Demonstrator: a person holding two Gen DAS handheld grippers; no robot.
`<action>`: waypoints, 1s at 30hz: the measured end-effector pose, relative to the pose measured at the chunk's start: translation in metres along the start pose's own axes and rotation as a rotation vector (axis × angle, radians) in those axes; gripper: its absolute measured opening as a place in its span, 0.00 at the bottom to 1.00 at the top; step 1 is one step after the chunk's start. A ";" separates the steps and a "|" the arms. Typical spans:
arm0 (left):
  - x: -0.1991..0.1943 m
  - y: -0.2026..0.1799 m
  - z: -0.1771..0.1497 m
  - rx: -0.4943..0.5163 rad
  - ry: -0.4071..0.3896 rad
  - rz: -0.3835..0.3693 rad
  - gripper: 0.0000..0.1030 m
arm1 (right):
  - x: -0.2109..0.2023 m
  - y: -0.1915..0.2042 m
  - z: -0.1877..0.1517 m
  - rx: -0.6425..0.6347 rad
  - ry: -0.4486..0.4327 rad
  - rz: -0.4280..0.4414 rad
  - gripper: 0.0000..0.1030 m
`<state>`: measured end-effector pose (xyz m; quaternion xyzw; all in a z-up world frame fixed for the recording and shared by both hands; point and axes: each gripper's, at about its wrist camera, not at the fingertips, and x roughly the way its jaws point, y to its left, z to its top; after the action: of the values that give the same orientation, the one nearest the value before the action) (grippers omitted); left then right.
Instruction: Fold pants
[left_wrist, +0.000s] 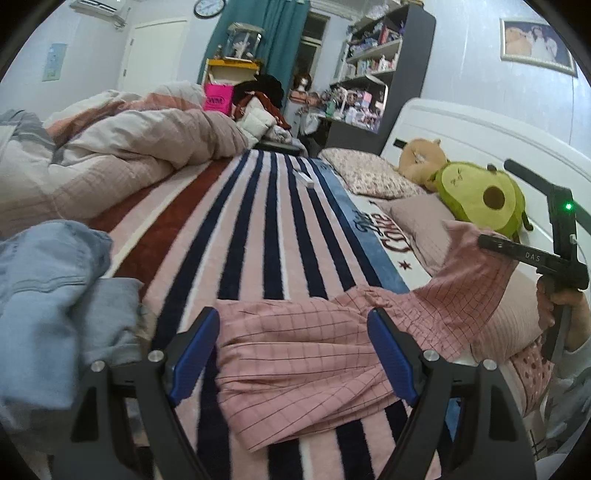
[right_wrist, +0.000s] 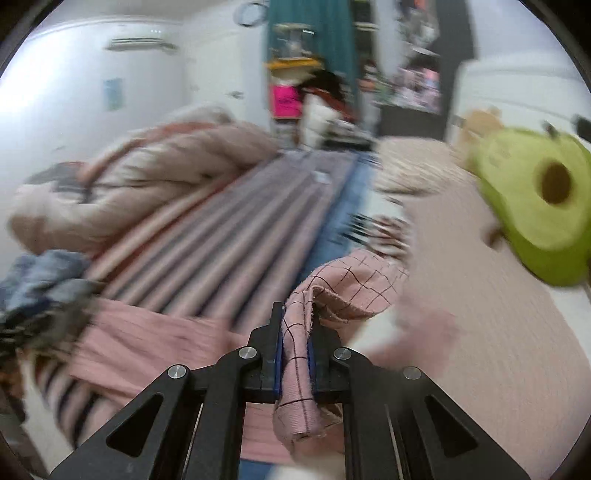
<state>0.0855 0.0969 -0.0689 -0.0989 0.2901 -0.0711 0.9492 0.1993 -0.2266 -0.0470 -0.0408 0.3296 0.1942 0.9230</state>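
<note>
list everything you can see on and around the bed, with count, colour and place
pink checked cotton pants: 1, pink with dark grid, near end of bed, one end lifted
striped fleece blanket: 1, pink, navy, red, covering bed
pale blue clothes: heap, blue-grey, left
quilted duvet: 1, beige-pink, bunched left
avocado plush toy: 1, green, against headboard
brown plush toy: 1, tan, behind avocado
pillows: 2 or more, pinkish, right
bookshelf: 1, grey, far right
wall clock: 1, top
left gripper: open over pants
right gripper: shut on pants
</note>
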 end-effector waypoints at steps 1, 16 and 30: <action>-0.005 0.004 -0.001 -0.006 -0.009 0.004 0.77 | 0.004 0.021 0.005 -0.021 0.002 0.053 0.04; -0.039 0.045 -0.021 -0.053 -0.007 0.042 0.77 | 0.112 0.198 -0.070 -0.173 0.368 0.422 0.25; 0.055 -0.011 -0.031 -0.037 0.184 -0.039 0.77 | 0.017 0.007 -0.065 0.035 0.186 -0.059 0.46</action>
<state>0.1127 0.0710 -0.1212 -0.1153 0.3753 -0.0928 0.9150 0.1705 -0.2272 -0.1079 -0.0524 0.4161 0.1567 0.8942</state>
